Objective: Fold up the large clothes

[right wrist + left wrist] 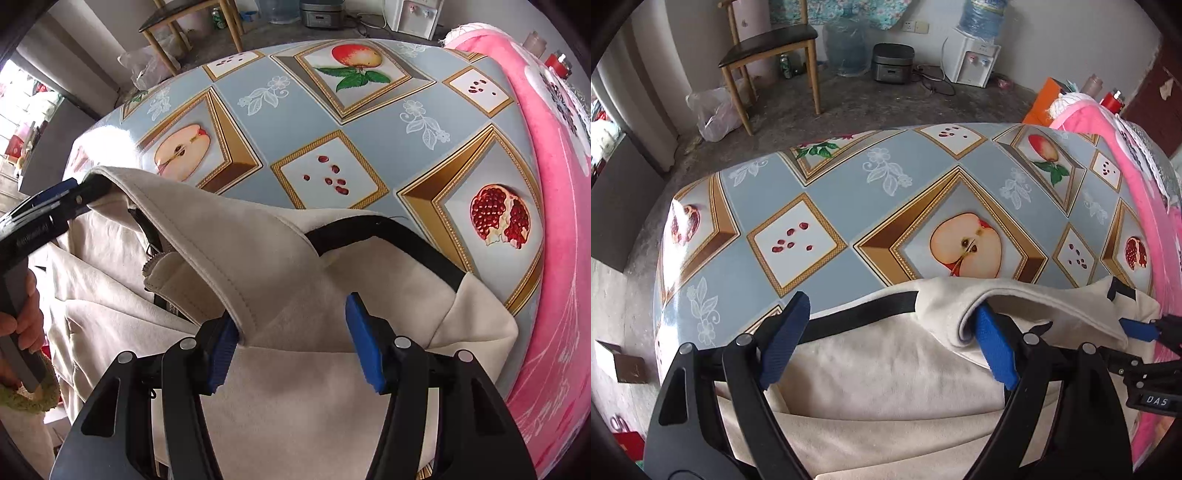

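A cream garment (886,369) with black trim (860,314) lies at the near edge of the table. My left gripper (890,343) hangs over it, open wide. Its right pad (993,347) sits under a raised fold of the cloth (1015,299), and its left pad is over bare tablecloth. In the right wrist view the same cream garment (295,398) lies below my right gripper (293,349), whose pads stand apart. The lifted hem (229,266) runs from the left gripper (70,188) down to the right gripper's left pad (221,354) and rests against it. The right gripper's tip (1137,328) shows beside the fold's right end.
The table (849,192) wears a blue cloth printed with fruit. A pink blanket (554,221) covers its right side. On the floor beyond stand a wooden chair (768,55), water jugs, a rice cooker (892,62) and a water dispenser (971,62). A hand (22,317) holds the left gripper's handle.
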{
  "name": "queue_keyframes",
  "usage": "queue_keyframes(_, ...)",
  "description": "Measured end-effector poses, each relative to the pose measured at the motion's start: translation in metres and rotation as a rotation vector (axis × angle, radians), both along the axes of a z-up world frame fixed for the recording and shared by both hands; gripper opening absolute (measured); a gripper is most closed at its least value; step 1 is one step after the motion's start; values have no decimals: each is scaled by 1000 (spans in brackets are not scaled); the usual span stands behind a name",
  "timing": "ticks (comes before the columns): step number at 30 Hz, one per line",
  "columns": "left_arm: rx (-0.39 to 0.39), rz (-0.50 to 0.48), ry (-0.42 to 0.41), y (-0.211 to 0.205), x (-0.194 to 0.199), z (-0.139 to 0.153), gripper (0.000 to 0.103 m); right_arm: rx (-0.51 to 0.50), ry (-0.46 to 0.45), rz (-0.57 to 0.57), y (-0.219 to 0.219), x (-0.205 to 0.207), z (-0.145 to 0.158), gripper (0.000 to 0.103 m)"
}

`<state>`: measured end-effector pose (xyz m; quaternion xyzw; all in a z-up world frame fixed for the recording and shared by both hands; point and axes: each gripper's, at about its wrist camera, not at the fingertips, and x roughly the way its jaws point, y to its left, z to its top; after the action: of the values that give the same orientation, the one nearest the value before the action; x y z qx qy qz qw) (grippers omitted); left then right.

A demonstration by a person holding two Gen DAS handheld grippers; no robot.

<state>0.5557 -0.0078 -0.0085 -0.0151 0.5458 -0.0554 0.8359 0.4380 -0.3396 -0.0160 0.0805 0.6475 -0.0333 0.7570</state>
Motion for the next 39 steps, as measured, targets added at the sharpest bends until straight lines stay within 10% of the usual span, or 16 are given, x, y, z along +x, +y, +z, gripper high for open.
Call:
queue_keyframes(19,10,-229,42,-12,-35,-23,82,40,-326,124,45,-1,75,52)
queue_keyframes(27,29,-112,62,18,-23,-28,82,170,-146,-2,64,51,39,21)
queue_keyframes(39,75,-134,39,20,-27,-36,82,103,-87,-121,70,97,-6,15)
